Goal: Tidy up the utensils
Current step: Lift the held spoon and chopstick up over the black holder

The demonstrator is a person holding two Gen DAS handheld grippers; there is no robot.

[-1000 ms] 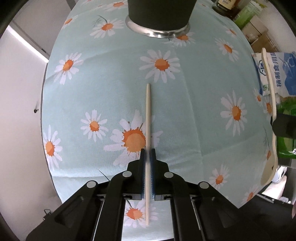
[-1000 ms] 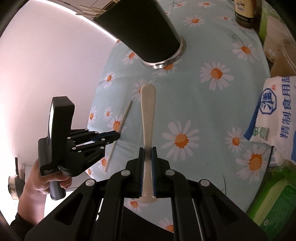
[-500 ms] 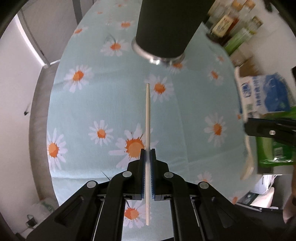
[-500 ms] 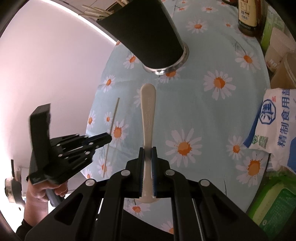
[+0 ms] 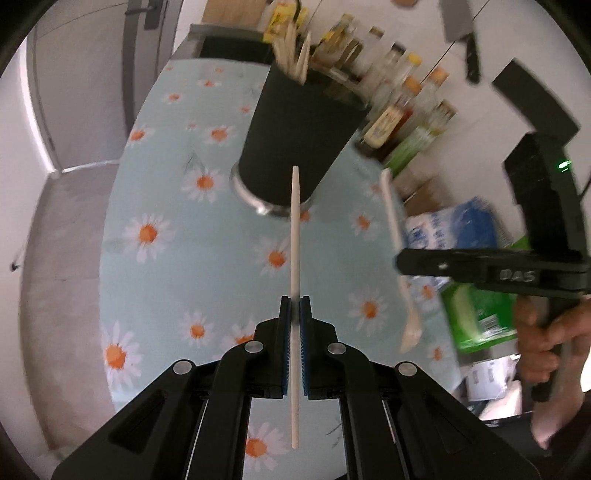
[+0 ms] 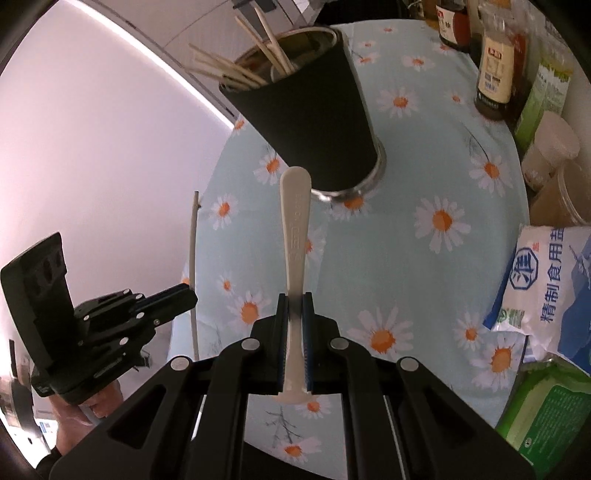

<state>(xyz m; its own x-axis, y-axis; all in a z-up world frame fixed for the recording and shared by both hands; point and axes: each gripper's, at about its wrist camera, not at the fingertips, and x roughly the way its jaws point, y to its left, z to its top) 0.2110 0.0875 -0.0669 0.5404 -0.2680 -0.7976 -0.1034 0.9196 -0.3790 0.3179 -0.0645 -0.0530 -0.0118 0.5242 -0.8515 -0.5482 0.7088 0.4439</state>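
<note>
A black utensil cup (image 5: 301, 125) with several chopsticks in it stands on the daisy tablecloth (image 5: 177, 266); it also shows in the right wrist view (image 6: 314, 122). My left gripper (image 5: 294, 306) is shut on a pale chopstick (image 5: 295, 236), held above the cloth and pointing at the cup. My right gripper (image 6: 295, 306) is shut on a cream plastic spoon (image 6: 295, 229), held by its handle, near the cup's base. The spoon (image 5: 397, 251) and right gripper (image 5: 402, 260) show in the left wrist view; the chopstick (image 6: 192, 266) and left gripper (image 6: 190, 297) show in the right wrist view.
Sauce bottles (image 6: 493, 74) stand behind the cup. A blue-and-white salt bag (image 6: 550, 284) and a green packet (image 6: 546, 417) lie at the right. Plastic tubs (image 6: 550, 155) stand at the far right. A knife (image 5: 461, 33) hangs on the wall.
Both grippers have lifted and tilted up with their utensils, so the cup's rim and the bottles behind it come into view. Each grip is unchanged.
</note>
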